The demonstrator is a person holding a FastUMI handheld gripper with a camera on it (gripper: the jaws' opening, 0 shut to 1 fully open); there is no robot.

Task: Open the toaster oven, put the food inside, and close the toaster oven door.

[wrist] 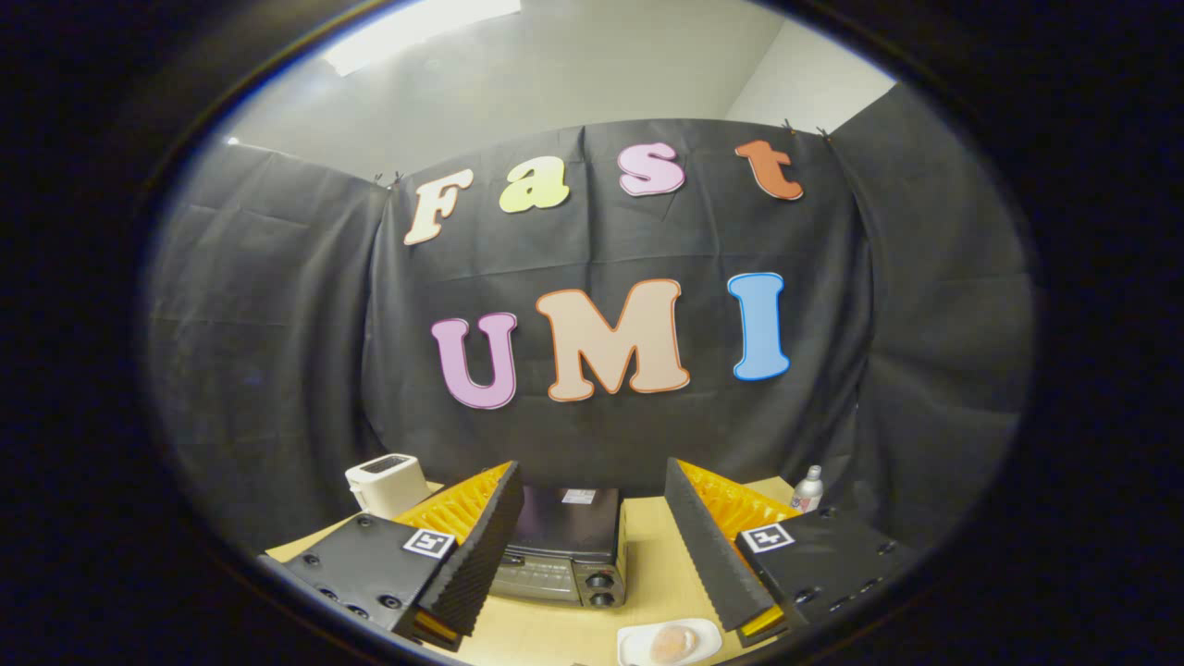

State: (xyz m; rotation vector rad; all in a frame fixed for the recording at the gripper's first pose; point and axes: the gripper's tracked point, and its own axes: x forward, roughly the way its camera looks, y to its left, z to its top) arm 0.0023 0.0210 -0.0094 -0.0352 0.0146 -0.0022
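Note:
A dark toaster oven (564, 546) stands on the light wooden table (652, 564), seen from above and in front, its door shut and its two knobs on the right side of the front. A white plate (638, 641) carrying a pale piece of food (673, 642) lies on the table nearer to me, to the right of the oven. My gripper (592, 546) hangs well above the table with its fingers wide apart and nothing between them; the oven shows in the gap, partly hidden behind the left finger (481, 555).
A white pop-up toaster (386, 483) sits at the back left of the table, beyond the left finger. A small white bottle (807, 490) stands at the back right. Black cloth walls close the booth behind and on both sides.

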